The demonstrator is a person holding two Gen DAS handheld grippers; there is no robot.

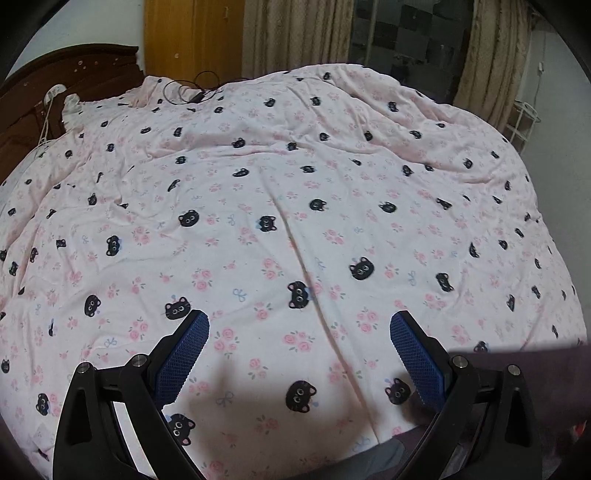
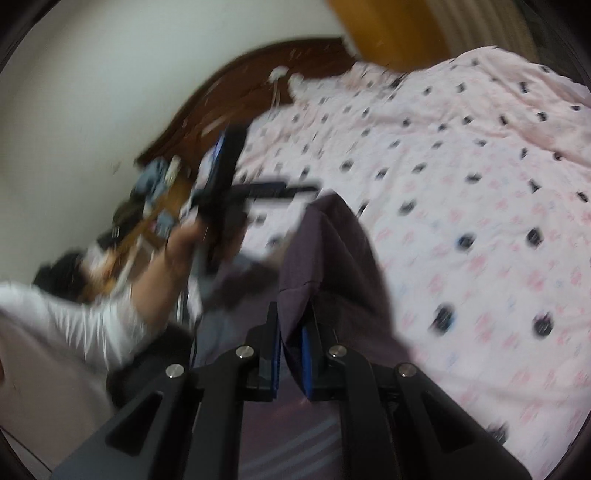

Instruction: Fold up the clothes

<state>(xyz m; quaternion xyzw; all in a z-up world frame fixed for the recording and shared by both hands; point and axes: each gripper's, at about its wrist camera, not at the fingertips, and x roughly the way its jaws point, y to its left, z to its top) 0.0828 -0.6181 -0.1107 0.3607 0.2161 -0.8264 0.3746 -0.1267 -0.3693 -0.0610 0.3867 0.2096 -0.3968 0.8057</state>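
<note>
A dark purple garment [image 2: 332, 251] hangs in folds over the pink cat-print bedspread [image 2: 480, 184], and my right gripper [image 2: 293, 314] is shut on its near edge, with fabric pinched between the blue pads. The view is motion-blurred. In the left wrist view only a strip of the garment [image 1: 535, 373] shows, at the lower right behind one finger. My left gripper [image 1: 300, 319] stands open over the bedspread [image 1: 295, 184] with nothing between its fingers. In the right wrist view the left gripper [image 2: 277, 158] is raised left of the garment, held by a hand [image 2: 184, 236] with a white sleeve [image 2: 74, 321].
A dark wooden headboard [image 1: 74, 74] runs along the bed's far left. A black cable [image 1: 195, 92] lies on the far edge of the bed. Beyond it are a wardrobe [image 1: 192, 33], curtains [image 1: 295, 33] and a white wire rack [image 1: 524, 122]. A cluttered bedside stand [image 2: 155, 192] is by the wall.
</note>
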